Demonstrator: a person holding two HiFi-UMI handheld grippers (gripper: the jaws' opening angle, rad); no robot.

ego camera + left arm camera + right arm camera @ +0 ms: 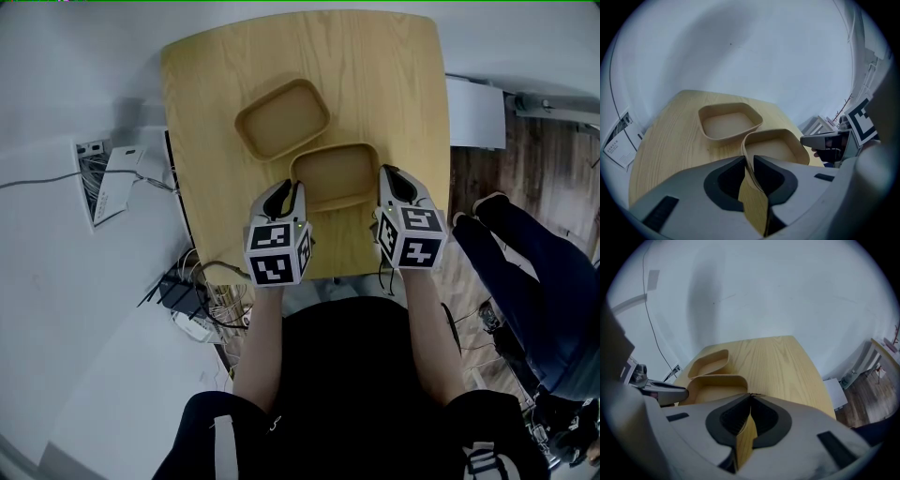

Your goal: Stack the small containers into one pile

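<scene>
We've got two shallow tan containers on the wooden worktop (394, 84), not stacked yet. The far container (281, 117) sits flat toward the worktop's back left, empty and right way up. The near container (333, 173) is closer to us and a bit to the right, its back-left corner just beside the far one's front-right corner; we can't tell if they touch. The left tool (286, 187) is clamped on the near container's left wall: in the left gripper view the thin wall runs up between the dark pads and is pinched at the tips. The right tool (394, 176) is clamped on the opposite, right wall, with the jaw tips nearly meeting over the rim. Both tools point steeply down and sit level with each other on either side of the container. We can't tell whether the near container is off the worktop or resting on it. A person in dark trousers (525, 281) stands off the worktop's right side.
</scene>
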